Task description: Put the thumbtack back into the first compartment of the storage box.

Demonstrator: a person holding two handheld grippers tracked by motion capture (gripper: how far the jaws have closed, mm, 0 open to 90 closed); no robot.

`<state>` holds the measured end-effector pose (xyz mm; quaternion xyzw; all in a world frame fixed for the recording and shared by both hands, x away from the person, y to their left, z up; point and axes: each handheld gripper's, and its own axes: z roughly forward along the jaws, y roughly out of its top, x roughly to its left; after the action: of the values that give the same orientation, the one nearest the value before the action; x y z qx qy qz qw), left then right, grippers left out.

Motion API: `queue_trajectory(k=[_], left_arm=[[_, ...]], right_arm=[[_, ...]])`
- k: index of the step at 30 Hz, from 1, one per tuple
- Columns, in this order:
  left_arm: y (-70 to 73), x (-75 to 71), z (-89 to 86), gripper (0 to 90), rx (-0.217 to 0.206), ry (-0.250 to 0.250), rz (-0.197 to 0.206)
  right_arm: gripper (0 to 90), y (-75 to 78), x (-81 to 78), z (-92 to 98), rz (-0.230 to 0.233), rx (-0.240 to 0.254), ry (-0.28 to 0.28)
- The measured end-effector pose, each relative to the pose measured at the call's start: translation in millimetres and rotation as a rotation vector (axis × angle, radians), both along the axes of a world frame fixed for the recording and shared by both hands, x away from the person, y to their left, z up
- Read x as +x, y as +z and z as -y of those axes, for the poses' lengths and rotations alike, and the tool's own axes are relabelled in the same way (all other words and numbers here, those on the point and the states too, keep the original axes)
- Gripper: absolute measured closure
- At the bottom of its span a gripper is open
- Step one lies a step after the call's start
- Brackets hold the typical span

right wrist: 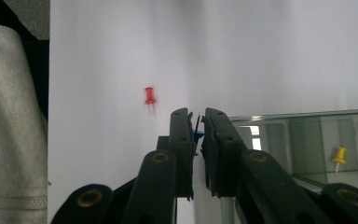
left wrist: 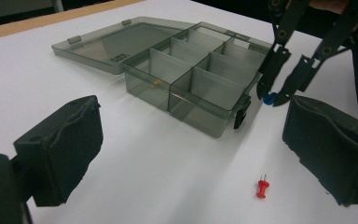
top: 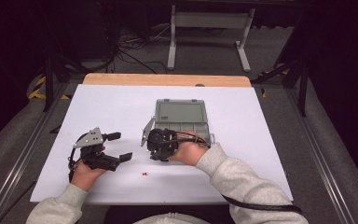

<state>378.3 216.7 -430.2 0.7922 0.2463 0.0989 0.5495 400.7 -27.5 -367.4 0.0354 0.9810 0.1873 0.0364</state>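
3 pushpins: 1 blue (right wrist: 197, 135) in clamped right gripper (right wrist: 196, 122), 1 red (left wrist: 262, 187), 1 yellow (right wrist: 339, 156); left gripper (left wrist: 191, 154) agape.

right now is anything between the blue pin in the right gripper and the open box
Nothing visible. The right gripper is shut on the blue pin just off the corner of the box, near its latch. The lid lies flat open behind, and the compartments nearest it look empty; one farther along holds a yellow pin.
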Motion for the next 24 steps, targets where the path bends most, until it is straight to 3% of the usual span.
queue_trajectory(k=[24], left_arm=[[-0.3, 0.2, -0.1, 5.6, 0.0, 0.0, -0.001]], right_arm=[[81.8, 12.4, 49.3, 13.6, 0.018, 0.051, -0.114]])
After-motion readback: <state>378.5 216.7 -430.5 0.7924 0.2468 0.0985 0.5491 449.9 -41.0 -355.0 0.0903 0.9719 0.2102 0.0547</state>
